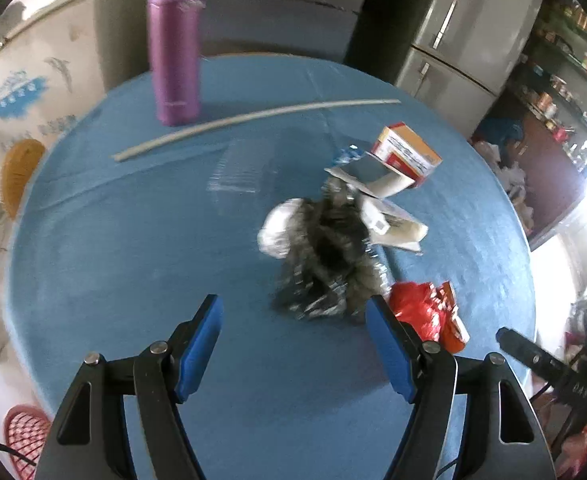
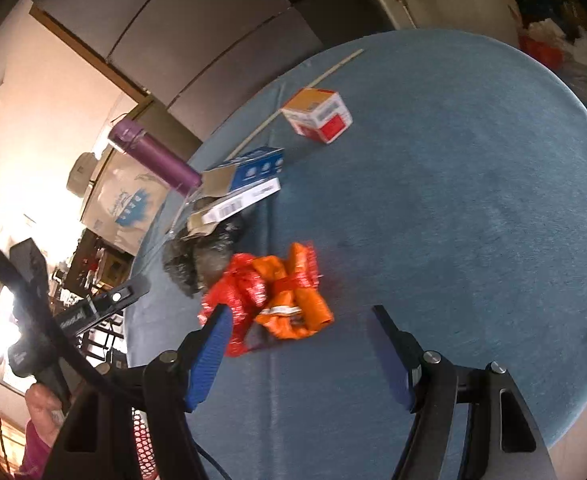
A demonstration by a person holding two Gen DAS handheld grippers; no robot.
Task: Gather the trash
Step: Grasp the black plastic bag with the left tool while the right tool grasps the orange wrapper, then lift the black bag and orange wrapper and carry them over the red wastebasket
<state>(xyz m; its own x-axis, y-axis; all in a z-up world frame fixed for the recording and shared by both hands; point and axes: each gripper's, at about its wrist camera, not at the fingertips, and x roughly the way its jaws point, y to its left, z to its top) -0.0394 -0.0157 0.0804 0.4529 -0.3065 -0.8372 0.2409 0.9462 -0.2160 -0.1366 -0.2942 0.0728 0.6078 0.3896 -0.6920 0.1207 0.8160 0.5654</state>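
Trash lies on a round blue table (image 1: 133, 240). A dark crumpled plastic bag (image 1: 329, 264) sits just ahead of my open, empty left gripper (image 1: 295, 312), with flattened cartons (image 1: 377, 184), a white wad (image 1: 277, 228) and an orange-red box (image 1: 407, 150) beyond it. A red-orange wrapper (image 2: 277, 296) lies right in front of my open, empty right gripper (image 2: 299, 318), touching its left fingertip (image 2: 219, 322). The wrapper also shows in the left wrist view (image 1: 425, 312). The right wrist view shows the dark bag (image 2: 197, 256), a blue-white carton (image 2: 245, 184) and the orange-red box (image 2: 317, 114).
A purple bottle (image 1: 175, 44) stands at the table's far left, with a long white stick (image 1: 253, 120) and a clear plastic tray (image 1: 241, 172) near it. A red basket (image 1: 25, 440) sits on the floor. A fridge (image 1: 465, 32) and shelves stand behind.
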